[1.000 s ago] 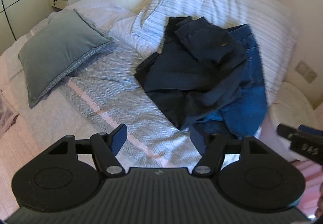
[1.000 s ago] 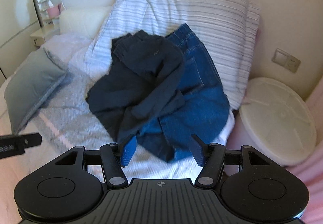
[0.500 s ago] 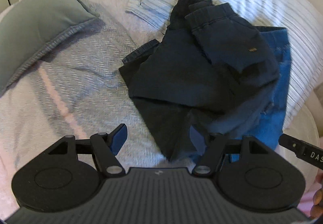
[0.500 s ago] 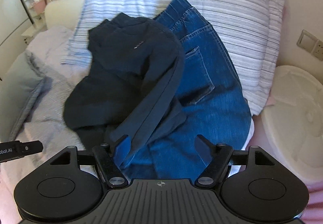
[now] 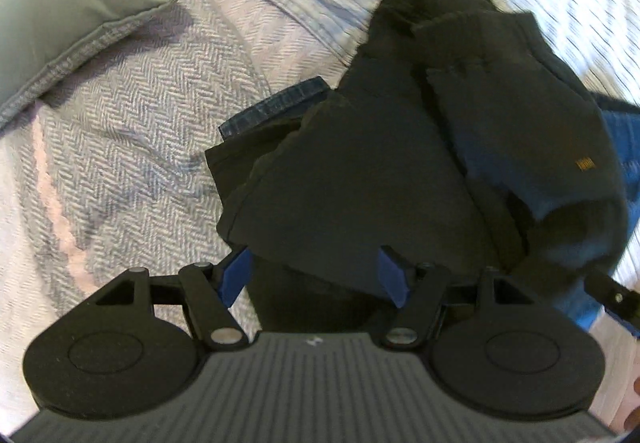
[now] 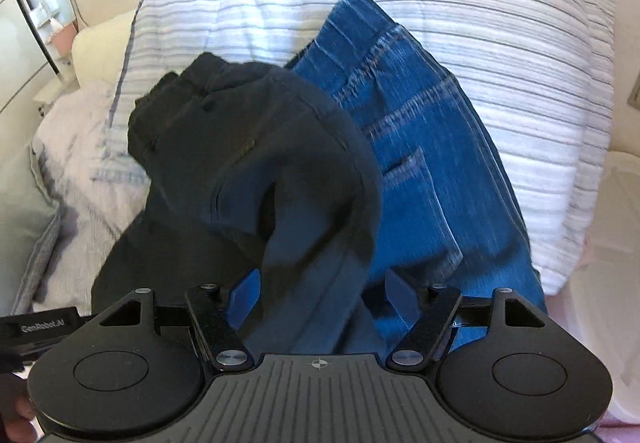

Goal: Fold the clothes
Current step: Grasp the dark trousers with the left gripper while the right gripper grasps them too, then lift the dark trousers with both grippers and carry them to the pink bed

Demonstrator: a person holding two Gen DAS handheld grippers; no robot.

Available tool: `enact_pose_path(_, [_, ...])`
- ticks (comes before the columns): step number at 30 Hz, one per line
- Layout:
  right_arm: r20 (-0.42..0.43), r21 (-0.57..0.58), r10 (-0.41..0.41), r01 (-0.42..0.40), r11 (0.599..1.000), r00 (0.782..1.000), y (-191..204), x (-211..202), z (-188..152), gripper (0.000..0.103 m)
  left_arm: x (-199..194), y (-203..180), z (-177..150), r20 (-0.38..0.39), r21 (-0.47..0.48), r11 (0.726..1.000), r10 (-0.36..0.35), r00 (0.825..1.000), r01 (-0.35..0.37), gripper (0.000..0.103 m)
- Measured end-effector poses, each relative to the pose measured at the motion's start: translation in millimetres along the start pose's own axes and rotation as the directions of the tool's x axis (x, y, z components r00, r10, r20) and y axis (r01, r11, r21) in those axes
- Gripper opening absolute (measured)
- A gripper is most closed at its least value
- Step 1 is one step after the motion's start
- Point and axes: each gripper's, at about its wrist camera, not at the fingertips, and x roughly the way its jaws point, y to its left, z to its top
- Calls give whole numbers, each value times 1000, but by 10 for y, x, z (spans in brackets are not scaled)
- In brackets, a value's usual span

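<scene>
the dark trousers (image 5: 360, 171) lie crumpled on the bed (image 5: 132, 115), partly on top of the jeans (image 6: 432, 171), which rest against the striped duvet (image 6: 460, 11). the left gripper (image 5: 316, 275) has its fingers apart, straddling the trousers' near edge (no grip closed on it). the right gripper (image 6: 324, 291) also has its fingers apart, with a dark fold between them. a grey pillow (image 5: 60, 3) sits to the left.

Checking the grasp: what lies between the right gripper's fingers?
In the right wrist view, the dark garment drapes between the right gripper's open fingers, over blue jeans.
</scene>
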Motion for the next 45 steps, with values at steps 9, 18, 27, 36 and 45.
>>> enact_pose_path(9, [-74, 30, -8, 10, 1000, 997, -102, 413, -15, 73, 560, 268, 79, -31, -208, 978, -36, 999, 29, 65])
enact_pose_path(18, [-28, -51, 154, -155, 987, 988, 26, 42, -44, 15, 90, 338, 22, 131, -197, 959, -179, 975, 203, 4])
enact_pose_path(27, [21, -77, 491, -488, 869, 871, 621, -1058, -166, 12, -1701, 780, -346, 420, -123, 966, -157, 894, 227, 3])
enact_pose_path(36, [90, -214, 822, -795, 567, 562, 1704, -2735, -757, 11, -4174, 1855, -927, 700, -45, 991, -56, 712, 122, 3])
enact_pose_path(45, [40, -423, 935, -842, 336, 353, 2709, -4124, -2048, 16, -5705, 2809, -1690, 777, -45, 997, 71, 626, -58, 16])
